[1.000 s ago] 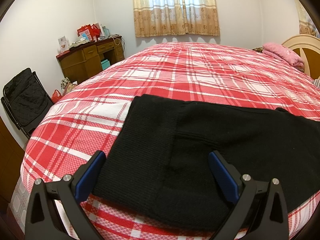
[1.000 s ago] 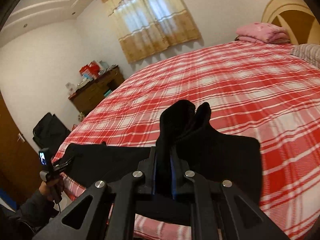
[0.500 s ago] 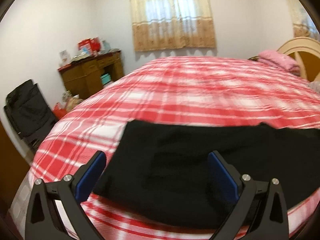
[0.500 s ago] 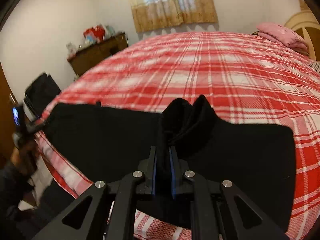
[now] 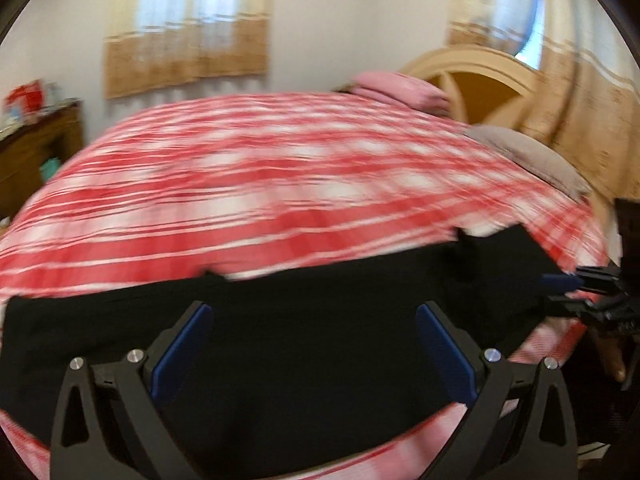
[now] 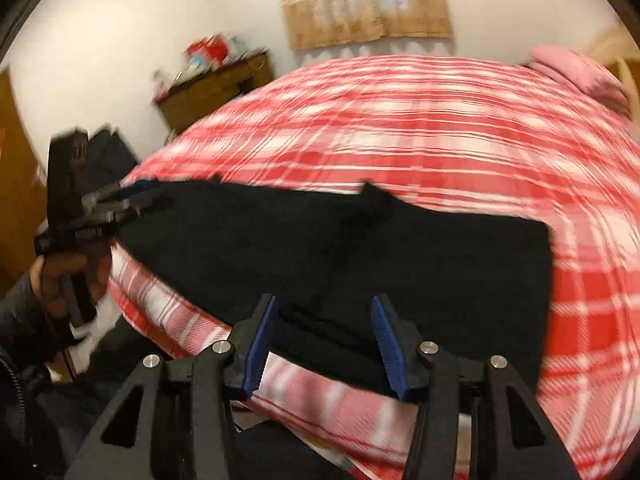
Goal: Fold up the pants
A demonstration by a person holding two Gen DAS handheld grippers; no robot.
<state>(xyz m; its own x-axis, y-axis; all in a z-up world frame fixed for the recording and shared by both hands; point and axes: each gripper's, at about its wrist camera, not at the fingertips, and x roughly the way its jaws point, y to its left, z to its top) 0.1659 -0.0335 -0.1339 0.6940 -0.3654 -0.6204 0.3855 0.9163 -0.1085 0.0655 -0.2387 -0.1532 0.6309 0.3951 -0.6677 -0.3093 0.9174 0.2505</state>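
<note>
A pink pillow is lying far across my plaid bed; black pants are lying flat. My right gripper is opening, released; my left gripper is gaping empty.

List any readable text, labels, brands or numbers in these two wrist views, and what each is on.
None can be read.
Left tool: pale marking on its body, seen in the right wrist view, too blurred to read.
Red items on the wooden desk: any print is smeared by motion blur.
Black pants, plaid bedspread, curtain, right tool: no lettering visible.
</note>
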